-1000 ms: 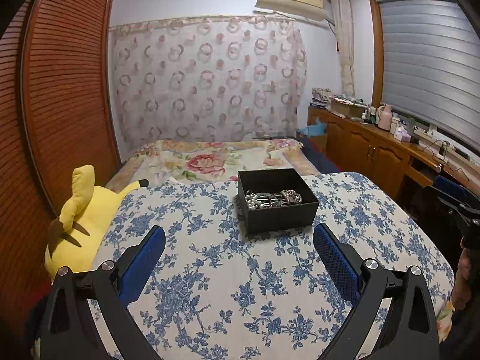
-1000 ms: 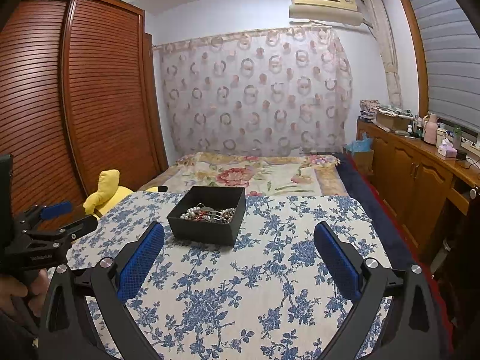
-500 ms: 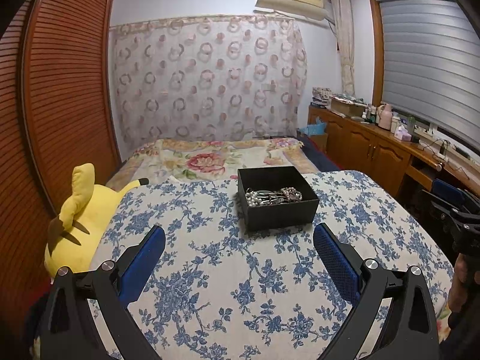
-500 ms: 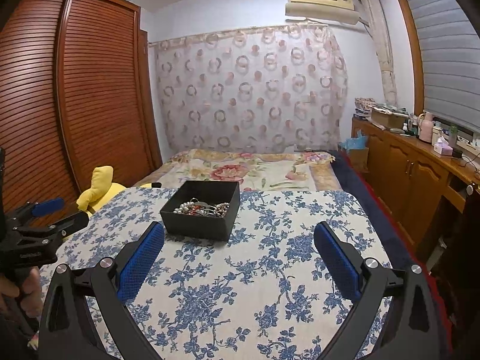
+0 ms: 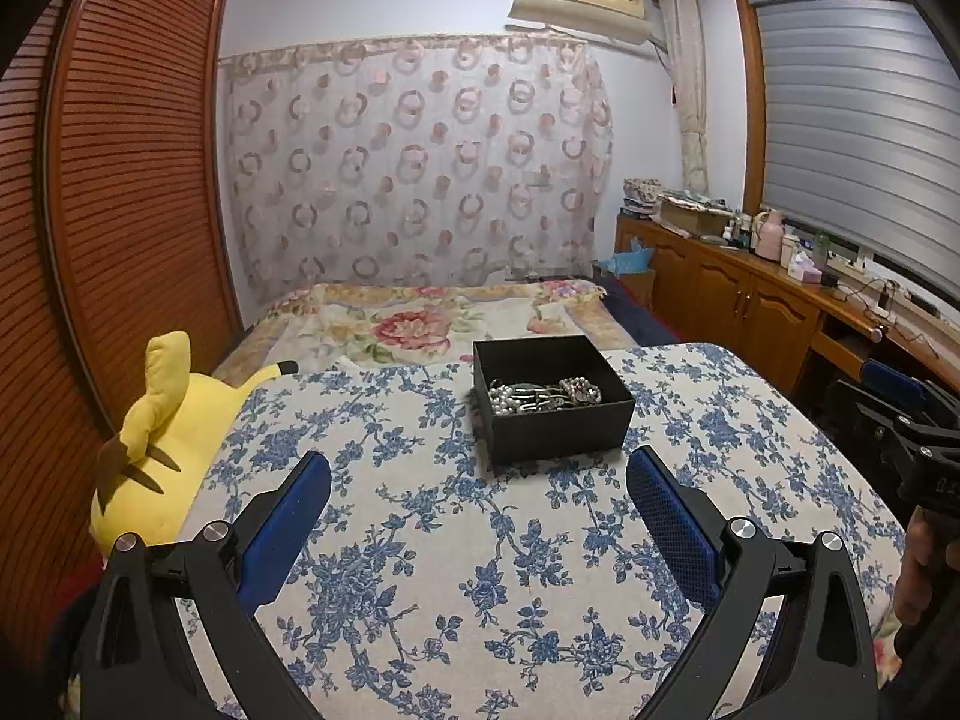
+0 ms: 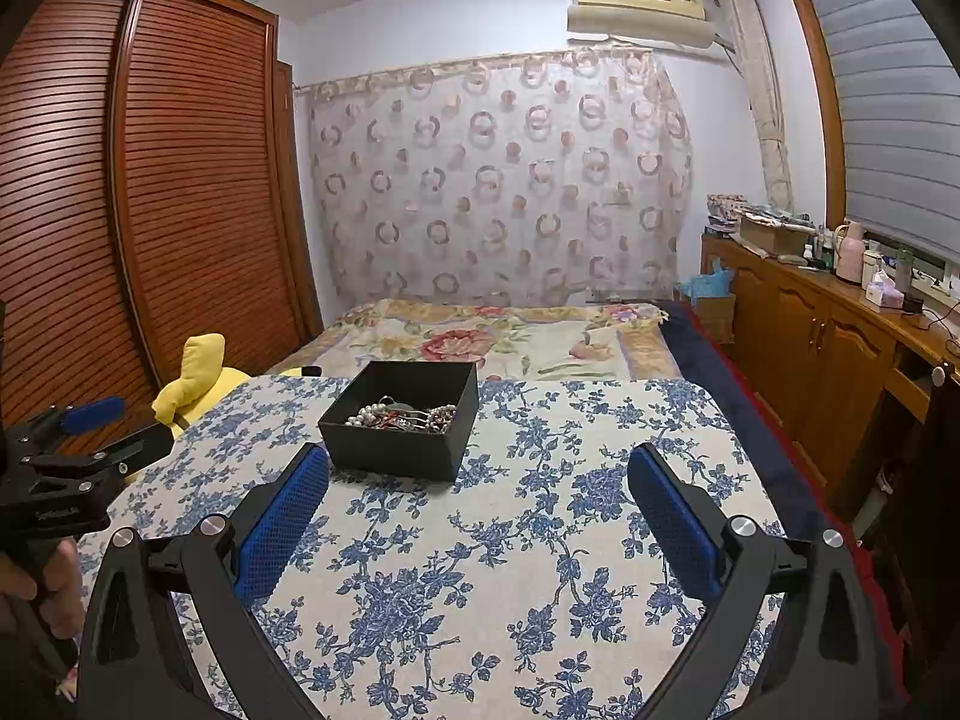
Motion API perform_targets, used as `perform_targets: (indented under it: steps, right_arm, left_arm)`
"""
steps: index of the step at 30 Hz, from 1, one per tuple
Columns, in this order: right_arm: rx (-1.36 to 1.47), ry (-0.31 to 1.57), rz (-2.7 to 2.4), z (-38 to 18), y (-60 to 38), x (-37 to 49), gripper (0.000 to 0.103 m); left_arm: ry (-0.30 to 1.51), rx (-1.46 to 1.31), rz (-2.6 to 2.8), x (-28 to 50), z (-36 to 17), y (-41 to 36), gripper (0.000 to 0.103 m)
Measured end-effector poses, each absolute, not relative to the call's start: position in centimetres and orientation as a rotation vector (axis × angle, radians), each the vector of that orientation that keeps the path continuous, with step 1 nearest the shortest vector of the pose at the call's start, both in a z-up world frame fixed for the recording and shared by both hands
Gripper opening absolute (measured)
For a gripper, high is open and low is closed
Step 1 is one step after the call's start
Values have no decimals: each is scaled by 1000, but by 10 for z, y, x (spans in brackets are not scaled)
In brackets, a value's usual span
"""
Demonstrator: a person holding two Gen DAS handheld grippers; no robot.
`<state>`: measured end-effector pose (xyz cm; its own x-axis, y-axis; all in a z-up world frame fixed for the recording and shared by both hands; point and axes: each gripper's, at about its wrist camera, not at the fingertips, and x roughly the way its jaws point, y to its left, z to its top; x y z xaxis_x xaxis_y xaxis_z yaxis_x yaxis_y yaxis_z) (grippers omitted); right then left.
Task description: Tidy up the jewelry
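Observation:
An open black box [image 5: 555,426] stands on the blue-flowered tablecloth [image 5: 420,540]. It holds a tangle of jewelry [image 5: 543,396]: pearl beads and metal pieces. My left gripper [image 5: 477,474] is open and empty, a little short of the box. In the right wrist view the box [image 6: 396,438] sits ahead to the left, with the jewelry [image 6: 402,415] inside. My right gripper [image 6: 477,474] is open and empty; its left pad is near the box's front left corner.
A yellow plush toy [image 5: 159,438] lies at the table's left edge. A bed [image 5: 420,324] is behind the table. A wooden wardrobe [image 6: 150,210] stands on the left and a cluttered wooden sideboard [image 6: 840,330] on the right.
My right gripper has moved closer to the box, which now sits larger and lower left in its view. My left gripper has barely moved.

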<state>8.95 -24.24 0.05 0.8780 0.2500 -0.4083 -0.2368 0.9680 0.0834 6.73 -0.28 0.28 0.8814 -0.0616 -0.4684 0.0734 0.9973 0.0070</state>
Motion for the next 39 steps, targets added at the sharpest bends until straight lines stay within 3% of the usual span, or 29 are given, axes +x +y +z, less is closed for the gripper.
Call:
perform_targets:
  steps: [39]
  right_arm:
    - [29, 429, 256, 0, -239, 88, 101]
  left_arm:
    - [477, 31, -69, 65, 9, -5, 95]
